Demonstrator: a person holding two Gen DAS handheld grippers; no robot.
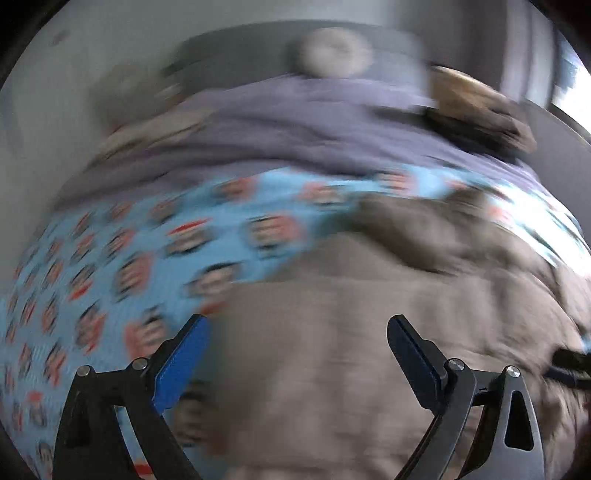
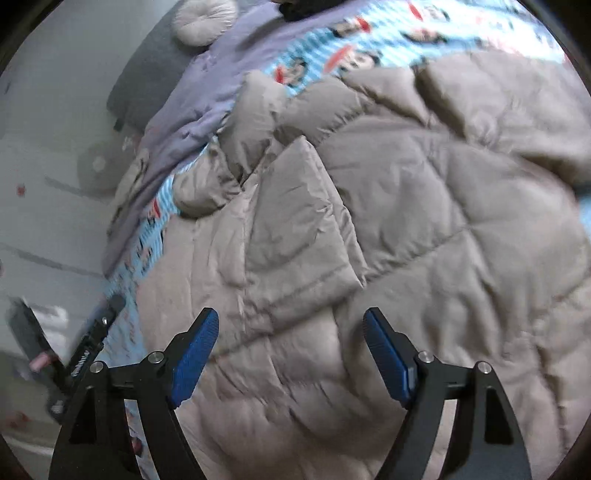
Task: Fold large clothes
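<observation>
Taupe quilted padding, what looks like a large puffy coat [image 2: 388, 206], lies spread and rumpled across a bed, on a light-blue cartoon-print sheet [image 1: 122, 251] with a lilac blanket [image 1: 295, 122] bunched beyond it toward the headboard. Both tools hover over it with nothing in them: the left gripper [image 1: 299, 354] has its jaws spread wide above the garment's near edge where it meets the sheet, and the right gripper [image 2: 291, 350] stands equally wide over a folded-over flap [image 2: 295, 221], neither pad touching cloth. The main risk, as I judge it, is that slippery, springy padding bulges out of a shallow pinch, or that a bite taken near the edge catches the sheet underneath too and drags the bedding along. Uneven lifts by the two hands would skew the fold. The left view is heavily blurred, so its aim is uncertain. No containers appear in either view; a round cushion [image 2: 205, 18] sits by the headboard.
</observation>
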